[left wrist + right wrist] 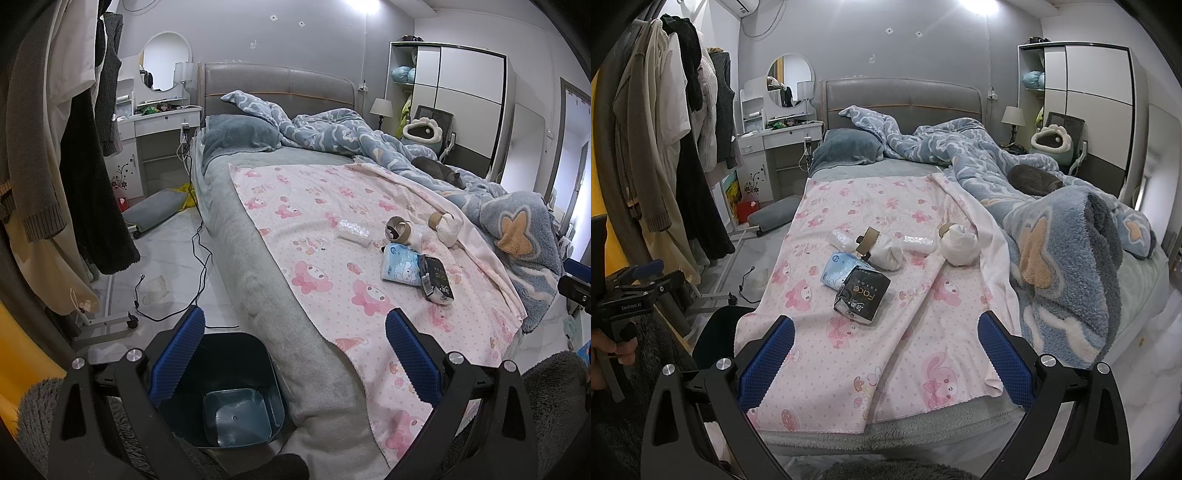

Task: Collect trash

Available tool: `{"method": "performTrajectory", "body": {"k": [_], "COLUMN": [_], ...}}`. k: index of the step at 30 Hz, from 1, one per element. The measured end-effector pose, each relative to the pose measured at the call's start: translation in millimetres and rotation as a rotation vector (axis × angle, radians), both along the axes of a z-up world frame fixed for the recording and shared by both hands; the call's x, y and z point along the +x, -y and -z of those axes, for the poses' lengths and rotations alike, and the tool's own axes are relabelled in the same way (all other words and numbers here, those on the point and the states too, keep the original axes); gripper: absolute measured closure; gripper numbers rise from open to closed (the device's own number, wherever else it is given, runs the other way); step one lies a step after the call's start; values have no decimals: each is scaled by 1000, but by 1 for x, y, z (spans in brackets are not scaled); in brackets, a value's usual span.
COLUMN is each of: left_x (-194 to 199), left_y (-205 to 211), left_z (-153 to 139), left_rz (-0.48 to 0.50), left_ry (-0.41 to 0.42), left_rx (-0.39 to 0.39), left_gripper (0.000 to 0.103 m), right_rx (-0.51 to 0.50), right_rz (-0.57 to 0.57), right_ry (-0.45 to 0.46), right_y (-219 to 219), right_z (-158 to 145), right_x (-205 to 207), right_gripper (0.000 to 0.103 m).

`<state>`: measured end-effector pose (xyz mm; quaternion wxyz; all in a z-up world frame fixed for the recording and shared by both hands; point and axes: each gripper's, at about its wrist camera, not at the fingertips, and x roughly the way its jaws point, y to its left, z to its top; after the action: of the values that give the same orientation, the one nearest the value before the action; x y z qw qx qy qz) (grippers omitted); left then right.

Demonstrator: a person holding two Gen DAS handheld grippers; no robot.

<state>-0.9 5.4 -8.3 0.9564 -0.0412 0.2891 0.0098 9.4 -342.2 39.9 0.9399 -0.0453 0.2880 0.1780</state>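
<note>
Left wrist view gives me the left gripper [294,334] with its blue pads spread wide and nothing between them, hovering over the near corner of the bed [258,295]. Below its left finger sits a dark bin [236,387] on the floor, pressed against the grey bed edge, and it looks empty.

On my right wrist view the right gripper [886,341] is likewise released, jaws wide apart, holding nothing, poised above the pink cartoon-print sheet [849,369]. The trash lies ahead of it in a loose cluster on that sheet. Nearest is a black tissue pack [862,295], torn open and resting against a light blue tissue pack [836,271]. Just behind them I see a cardboard tube [868,239] touching a wad of white paper [886,253]. A second wad of white paper [958,243] lies off to the right, with another brown tube end at its top. Two clear plastic wrappers [919,242] sit flat among the wads.

Further back a grey cat [1036,181] lies on the rumpled blue blanket [1067,236]. At the left edge of the right view I can see the other gripper and a hand [605,350] on its handle.
</note>
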Motion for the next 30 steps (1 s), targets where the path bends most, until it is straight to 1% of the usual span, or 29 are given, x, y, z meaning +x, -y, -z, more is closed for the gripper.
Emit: {"method": "performTrajectory", "body": {"k": [11, 17, 30], "left_x": [1, -2, -1], "left_y": [1, 2, 2], "left_z": [-1, 6, 5], "left_rz": [0, 0, -1], "left_ry": [-3, -4, -7], "left_rx": [-1, -3, -3], "left_gripper": [3, 3, 3], "right_rx": [-3, -4, -8], "right_rz": [0, 0, 1], "right_ry": [-2, -3, -4], "right_y": [-1, -1, -2], "right_z": [0, 0, -1], "right_x": [1, 1, 1], "right_gripper": [3, 3, 3]}}
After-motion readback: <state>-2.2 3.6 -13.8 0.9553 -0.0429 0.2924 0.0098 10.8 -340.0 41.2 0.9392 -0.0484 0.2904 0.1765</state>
